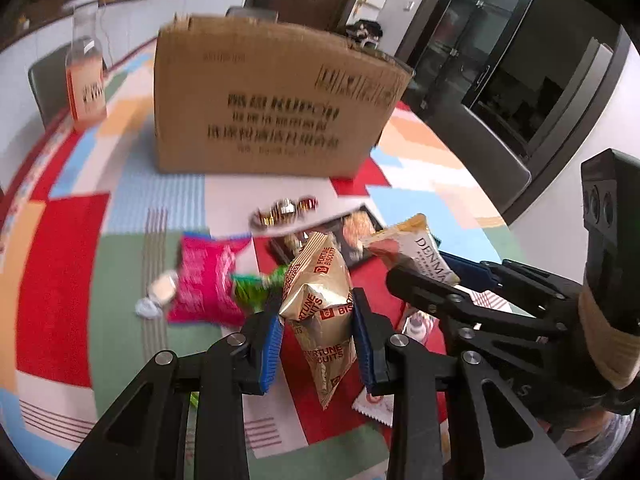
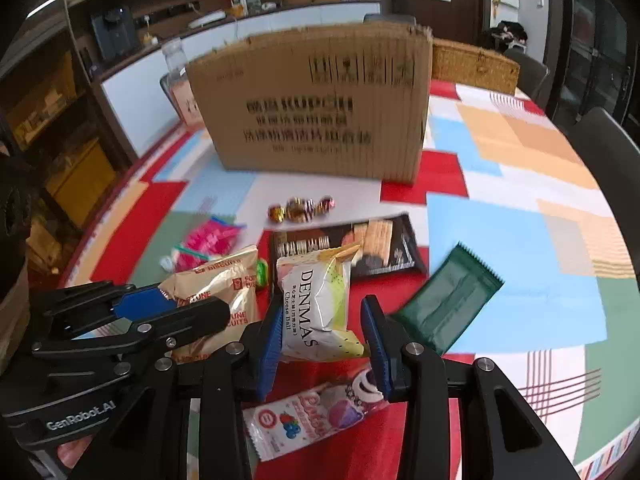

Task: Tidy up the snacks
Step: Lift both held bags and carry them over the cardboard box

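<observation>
Snacks lay scattered on the patchwork tablecloth (image 2: 500, 216) before the cardboard box (image 2: 316, 108), presumably their destination. The left gripper (image 1: 318, 336) pinched a gold biscuit packet (image 1: 320, 304), the right gripper (image 2: 324, 340) clamped a cheese-ball packet (image 2: 316, 304) (both lifted clear of the cloth), likely for boxing together.

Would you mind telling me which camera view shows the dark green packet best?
The right wrist view: the dark green packet lies in full sight on the tablecloth, just right of the right hand-held gripper. The left wrist view shows nothing of it that I can make out.
</observation>
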